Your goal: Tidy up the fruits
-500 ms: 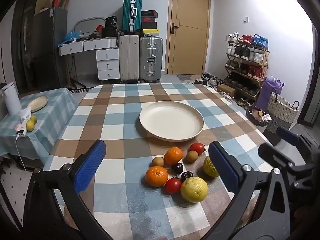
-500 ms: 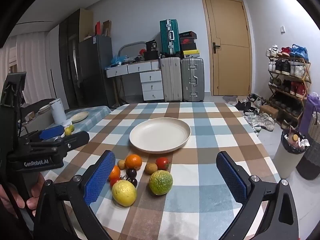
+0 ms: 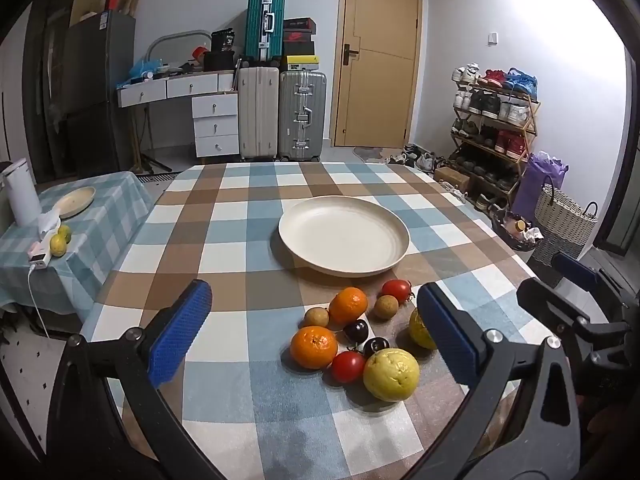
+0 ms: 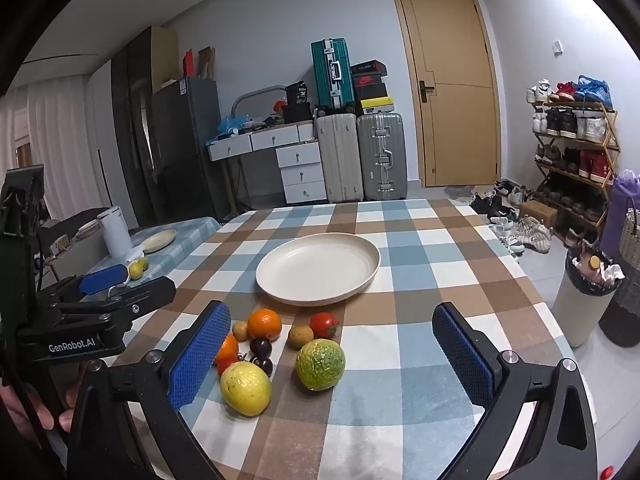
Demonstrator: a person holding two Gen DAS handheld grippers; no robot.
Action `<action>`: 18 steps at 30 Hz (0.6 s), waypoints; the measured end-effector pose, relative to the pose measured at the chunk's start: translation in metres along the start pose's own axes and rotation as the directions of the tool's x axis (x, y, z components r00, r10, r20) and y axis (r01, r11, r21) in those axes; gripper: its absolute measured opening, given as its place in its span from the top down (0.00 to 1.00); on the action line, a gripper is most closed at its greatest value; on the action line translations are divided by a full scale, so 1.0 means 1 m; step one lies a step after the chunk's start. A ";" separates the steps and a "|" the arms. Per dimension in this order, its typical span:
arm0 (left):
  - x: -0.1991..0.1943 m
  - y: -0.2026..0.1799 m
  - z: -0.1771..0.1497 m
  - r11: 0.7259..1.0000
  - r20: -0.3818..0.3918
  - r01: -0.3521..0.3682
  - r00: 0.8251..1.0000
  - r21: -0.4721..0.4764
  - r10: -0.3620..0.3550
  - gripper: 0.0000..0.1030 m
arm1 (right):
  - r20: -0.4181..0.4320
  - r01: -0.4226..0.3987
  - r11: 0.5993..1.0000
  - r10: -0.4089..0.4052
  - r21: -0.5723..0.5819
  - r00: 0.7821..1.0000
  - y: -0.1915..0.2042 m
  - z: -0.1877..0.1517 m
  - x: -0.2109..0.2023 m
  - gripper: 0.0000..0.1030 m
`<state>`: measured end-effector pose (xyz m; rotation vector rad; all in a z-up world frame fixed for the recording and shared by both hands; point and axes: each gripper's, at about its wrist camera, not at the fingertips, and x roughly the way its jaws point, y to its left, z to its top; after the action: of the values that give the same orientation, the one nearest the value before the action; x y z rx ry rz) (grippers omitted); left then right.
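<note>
Hovering over the fruit pile by the empty plate, left gripper and right gripper jaws wide open, holding nothing.

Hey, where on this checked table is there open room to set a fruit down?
The cream plate is bare. The tablecloth left of the plate and beyond it is free. It is crowded in front of the plate, where the fruit cluster sits.

Left wrist view: from above table's near edge, angled down, facing door. Right wrist view: same near edge, further right, flatter tilt. Both close to fruits; both share plate, fruits, table's far edge, door wall.
</note>
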<state>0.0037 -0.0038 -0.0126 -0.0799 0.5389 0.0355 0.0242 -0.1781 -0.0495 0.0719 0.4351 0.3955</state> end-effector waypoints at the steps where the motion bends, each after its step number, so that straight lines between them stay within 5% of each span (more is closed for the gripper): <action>1: 0.000 0.000 0.000 1.000 -0.002 0.003 1.000 -0.003 -0.003 0.00 | 0.002 -0.001 1.000 0.001 -0.003 1.000 0.000 0.000 0.000 0.00; 18: 0.000 0.006 -0.001 1.000 0.007 -0.008 1.000 -0.029 0.009 0.00 | 0.007 0.002 1.000 -0.002 -0.013 1.000 0.005 0.000 -0.002 0.00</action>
<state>0.0028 0.0018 -0.0134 -0.1056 0.5314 0.0519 0.0208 -0.1744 -0.0477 0.0599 0.4258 0.3958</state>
